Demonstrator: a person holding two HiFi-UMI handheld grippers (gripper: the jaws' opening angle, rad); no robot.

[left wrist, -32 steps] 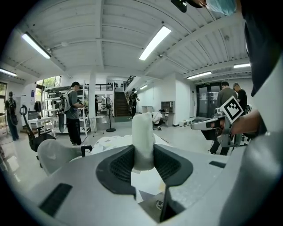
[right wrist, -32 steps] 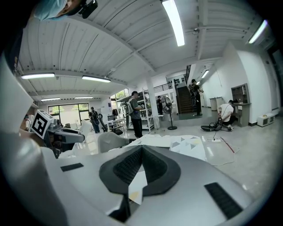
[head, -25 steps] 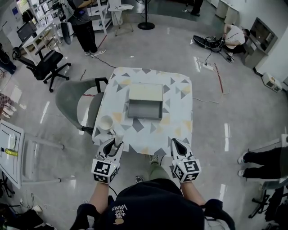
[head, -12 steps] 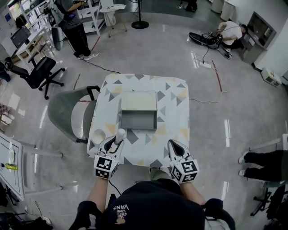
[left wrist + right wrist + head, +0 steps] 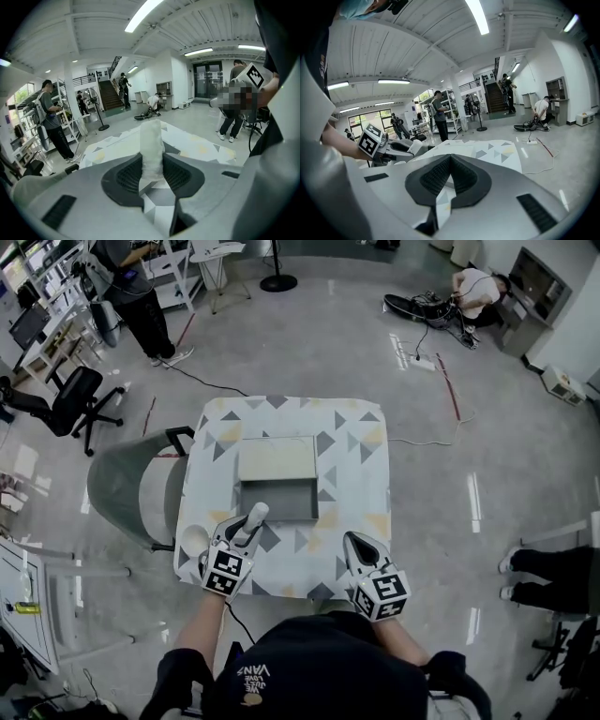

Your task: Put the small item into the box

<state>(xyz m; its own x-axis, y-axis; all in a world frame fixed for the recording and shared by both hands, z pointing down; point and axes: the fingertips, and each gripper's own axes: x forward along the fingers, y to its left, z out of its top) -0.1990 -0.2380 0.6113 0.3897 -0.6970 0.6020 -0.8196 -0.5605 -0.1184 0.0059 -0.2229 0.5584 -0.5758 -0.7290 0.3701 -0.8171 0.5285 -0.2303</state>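
Note:
An open grey box (image 5: 278,501) sits mid-table, its pale lid (image 5: 276,459) folded back behind it. My left gripper (image 5: 246,529) is shut on a small white cylindrical item (image 5: 255,517), which pokes out past the jaws just short of the box's front wall. In the left gripper view the white item (image 5: 152,145) stands upright, pinched between the dark pads of the left gripper (image 5: 152,164). My right gripper (image 5: 357,546) hovers over the table's near right part, shut and empty; in the right gripper view the pads of the right gripper (image 5: 450,161) meet with nothing between them.
The table (image 5: 361,456) has a triangle-patterned cloth. A white cup (image 5: 192,538) stands at its near left corner, beside my left gripper. A grey chair (image 5: 127,488) is at the table's left side. People, an office chair (image 5: 70,399) and floor cables (image 5: 427,310) are farther off.
Both grippers have moved forward over the table. The left one carried the white item from the near left edge up to the box's front wall.

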